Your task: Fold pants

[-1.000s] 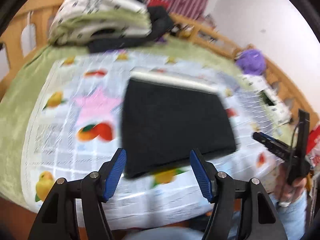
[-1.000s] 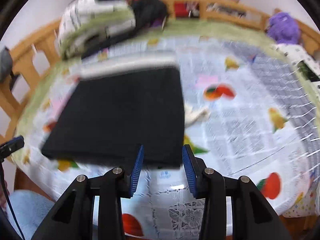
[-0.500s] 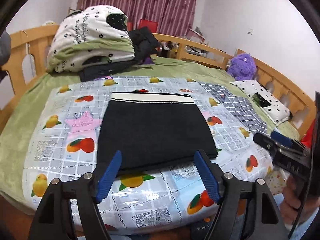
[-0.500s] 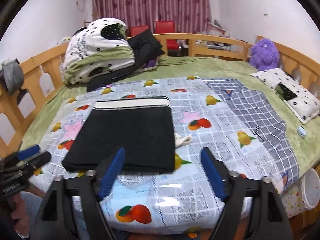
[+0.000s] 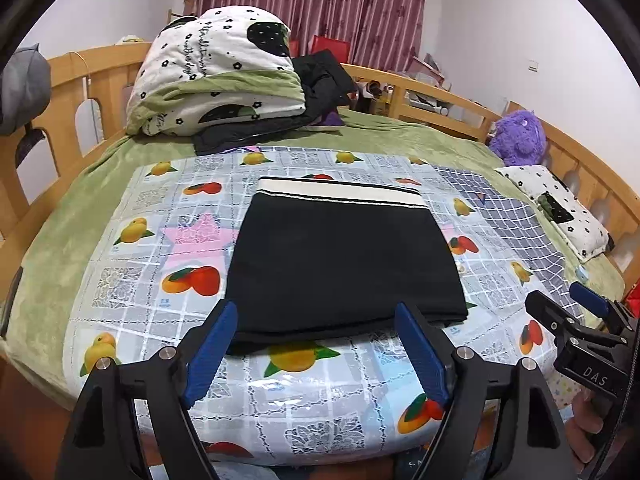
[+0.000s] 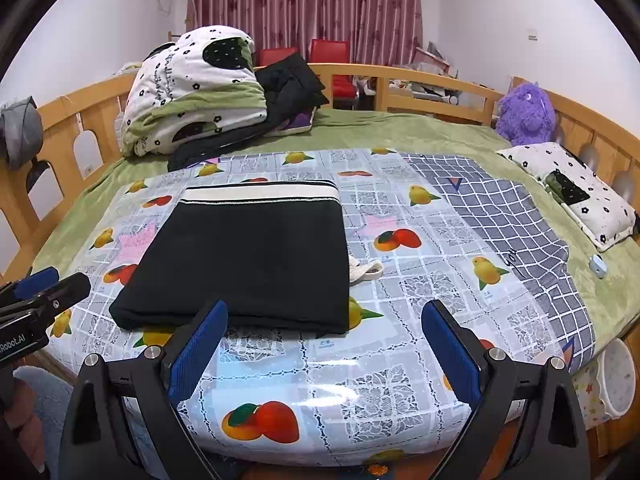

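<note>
Left tool [image 5: 316, 344] opening, empty | right tool [image 6: 324, 344] opening, empty | folded pants [image 6: 248, 256] on fruit-print cloth [image 6: 420, 288] | quilt pile [image 6: 192, 92] behind

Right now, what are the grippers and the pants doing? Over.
Left gripper and right gripper opening, nothing between the jaws. Pants folded flat on the bed. Nothing in the way.
</note>
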Demonstrator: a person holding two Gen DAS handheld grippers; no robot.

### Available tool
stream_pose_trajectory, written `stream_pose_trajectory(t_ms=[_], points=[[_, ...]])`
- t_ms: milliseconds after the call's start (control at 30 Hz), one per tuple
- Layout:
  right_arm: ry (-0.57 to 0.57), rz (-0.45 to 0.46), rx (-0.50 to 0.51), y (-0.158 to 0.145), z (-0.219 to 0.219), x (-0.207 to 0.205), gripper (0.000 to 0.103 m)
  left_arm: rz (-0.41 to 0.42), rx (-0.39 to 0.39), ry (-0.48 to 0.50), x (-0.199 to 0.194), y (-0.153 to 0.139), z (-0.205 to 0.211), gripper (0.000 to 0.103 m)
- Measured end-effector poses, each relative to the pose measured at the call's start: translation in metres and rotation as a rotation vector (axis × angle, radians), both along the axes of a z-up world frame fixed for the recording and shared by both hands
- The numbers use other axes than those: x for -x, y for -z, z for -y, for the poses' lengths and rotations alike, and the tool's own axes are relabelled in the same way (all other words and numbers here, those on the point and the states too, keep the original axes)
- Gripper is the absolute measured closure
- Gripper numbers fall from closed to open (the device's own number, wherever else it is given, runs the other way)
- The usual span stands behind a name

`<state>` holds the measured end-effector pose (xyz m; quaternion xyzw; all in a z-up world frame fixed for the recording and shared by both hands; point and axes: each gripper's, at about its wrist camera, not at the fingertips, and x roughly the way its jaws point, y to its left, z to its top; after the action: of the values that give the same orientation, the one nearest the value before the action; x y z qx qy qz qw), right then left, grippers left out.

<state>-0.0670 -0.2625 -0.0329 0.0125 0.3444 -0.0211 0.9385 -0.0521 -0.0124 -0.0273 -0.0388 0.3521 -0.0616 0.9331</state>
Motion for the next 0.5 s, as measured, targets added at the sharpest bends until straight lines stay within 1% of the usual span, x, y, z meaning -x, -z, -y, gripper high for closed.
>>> stream_pose_trajectory(t_ms=[167, 500], points=[[-0.013, -0.009, 0.001, 0.002, -0.007, -0.003, 0.006, 0.003, -0.018, -0.011, 0.0, 0.0, -0.001, 0.023], [-0.011, -0.016, -0.018, 0.003, -0.013, -0.006, 0.006, 0.006, -0.011, -0.012, 0.001, 0.0, -0.005, 0.023]])
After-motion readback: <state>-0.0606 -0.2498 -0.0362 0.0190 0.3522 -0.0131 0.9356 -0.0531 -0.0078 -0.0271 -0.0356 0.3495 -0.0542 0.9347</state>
